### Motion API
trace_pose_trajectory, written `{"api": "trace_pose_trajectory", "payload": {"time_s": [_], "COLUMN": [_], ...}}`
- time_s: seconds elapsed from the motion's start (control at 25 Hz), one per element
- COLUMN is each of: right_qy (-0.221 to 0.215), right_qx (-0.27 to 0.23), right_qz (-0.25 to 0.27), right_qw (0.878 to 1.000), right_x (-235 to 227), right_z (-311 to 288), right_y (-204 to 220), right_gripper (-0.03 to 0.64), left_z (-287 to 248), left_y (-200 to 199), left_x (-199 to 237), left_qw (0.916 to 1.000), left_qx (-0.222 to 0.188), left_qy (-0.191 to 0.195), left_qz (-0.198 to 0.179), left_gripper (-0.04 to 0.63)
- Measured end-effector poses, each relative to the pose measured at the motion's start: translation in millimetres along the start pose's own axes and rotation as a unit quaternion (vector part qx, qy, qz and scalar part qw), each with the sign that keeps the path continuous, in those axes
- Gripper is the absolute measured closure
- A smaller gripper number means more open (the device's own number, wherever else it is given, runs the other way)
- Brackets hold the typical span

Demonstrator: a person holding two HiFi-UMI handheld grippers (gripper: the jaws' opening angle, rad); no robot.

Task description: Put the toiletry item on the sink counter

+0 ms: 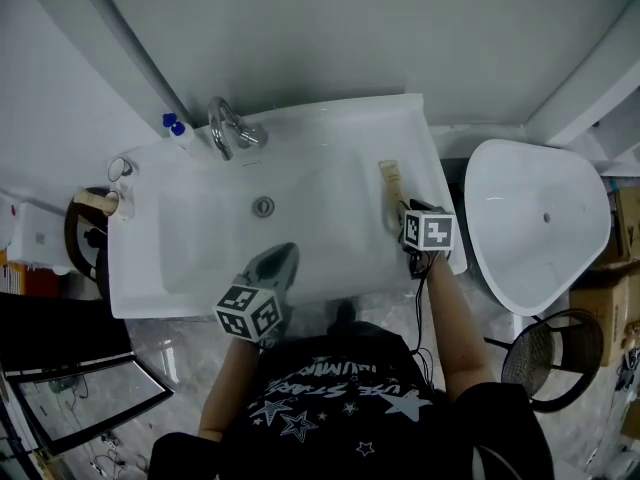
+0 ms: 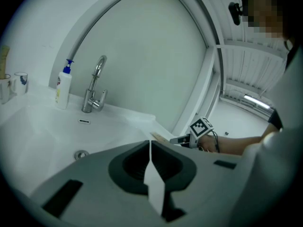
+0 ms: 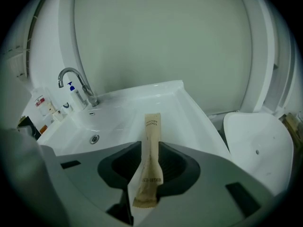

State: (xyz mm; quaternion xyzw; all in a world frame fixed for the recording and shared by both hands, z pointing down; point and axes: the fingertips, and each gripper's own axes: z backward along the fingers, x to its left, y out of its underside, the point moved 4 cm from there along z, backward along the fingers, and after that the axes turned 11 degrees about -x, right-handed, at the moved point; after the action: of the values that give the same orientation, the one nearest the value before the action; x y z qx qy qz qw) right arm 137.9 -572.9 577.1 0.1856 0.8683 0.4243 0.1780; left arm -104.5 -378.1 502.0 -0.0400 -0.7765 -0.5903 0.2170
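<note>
**Right gripper clamped on toothbrush packet at the counter's right side**
The right gripper (image 3: 146,174) pinches the paper toothbrush packet (image 3: 151,136) at its near end. The rest projects ahead of the jaws over the sink counter (image 3: 189,109); contact cannot be told. The packet is judged light, its sleeve thin and limp but stiffer along the brush, so a mid-length hold would steady it. To the left, the left gripper (image 2: 150,171) is closed on nothing. The faucet (image 3: 71,77) stands far ahead-left.
</note>
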Motion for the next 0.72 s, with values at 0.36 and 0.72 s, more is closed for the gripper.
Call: {"api": "trace_pose_trajectory", "payload": {"time_s": [0.36,0.72], "right_qy": [0.026,0.029], "right_qx": [-0.028,-0.093], "right_qz": [0.004,-0.008], "right_qw": [0.999,0.995], "right_x": [15.8,52.9], "right_z": [31.6,75.4], "right_y": [-1.8,-4.4], "right_gripper": [0.509,0.509], "left_z": [23.8,58.4], "left_y": [-0.4,1.0], "left_x": [10.9,17.8], "left_qw": [0.9997,0.9989], "left_qx": [0.006,0.006], "left_qy": [0.021,0.046], "left_qz": [-0.007,-0.011], "left_gripper": [0.571,0.571]}}
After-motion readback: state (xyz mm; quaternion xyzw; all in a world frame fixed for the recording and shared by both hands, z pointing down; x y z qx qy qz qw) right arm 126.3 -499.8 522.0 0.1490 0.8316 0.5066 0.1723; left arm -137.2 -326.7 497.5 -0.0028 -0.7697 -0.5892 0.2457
